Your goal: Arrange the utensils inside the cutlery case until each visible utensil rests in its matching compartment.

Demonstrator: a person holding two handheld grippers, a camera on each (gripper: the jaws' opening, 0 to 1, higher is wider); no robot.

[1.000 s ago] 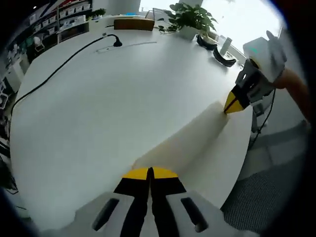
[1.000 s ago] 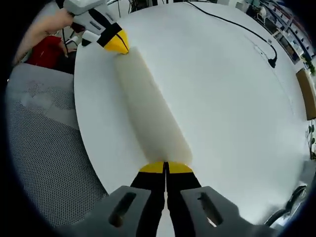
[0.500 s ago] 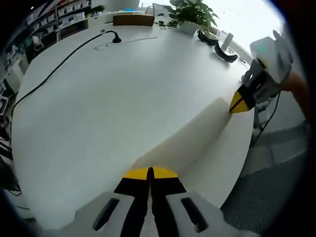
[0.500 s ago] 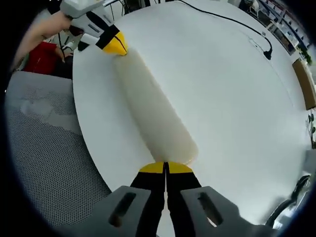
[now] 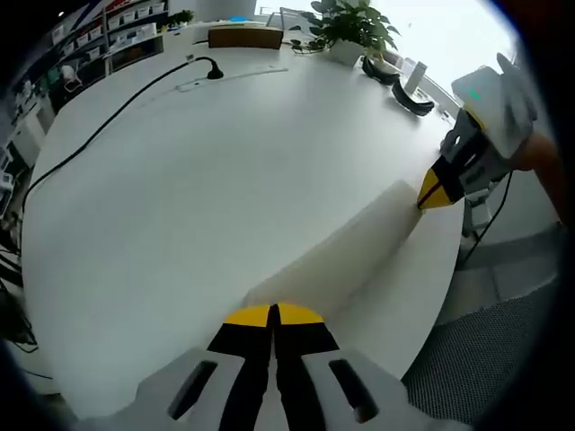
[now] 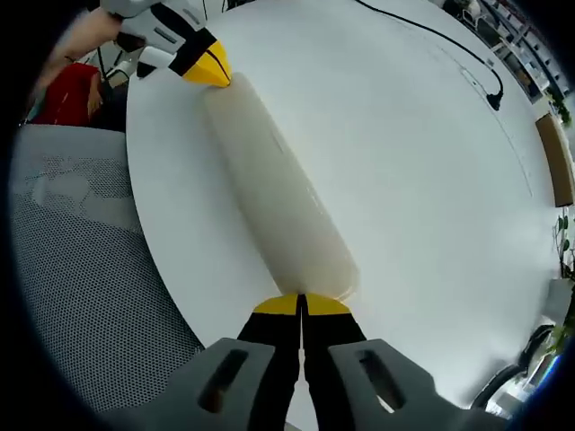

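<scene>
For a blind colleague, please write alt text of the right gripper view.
A long, cream-white cutlery case lies closed near the edge of a round white table, with the right gripper shut on its near end and the left gripper at its far end. A grey mesh chair stands beside the table.

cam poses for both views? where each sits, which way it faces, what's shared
Left gripper view: rides the left gripper, facing along the long cream-white closed case on the round white table toward a potted plant; its jaws look shut at the case's near end; the right gripper and a hand at the far end.
Right gripper view: rides the right gripper, facing back along the case toward the table edge and a grey mesh chair; the left gripper at the far end.
Shared: case, table, black cable, both grippers.
</scene>
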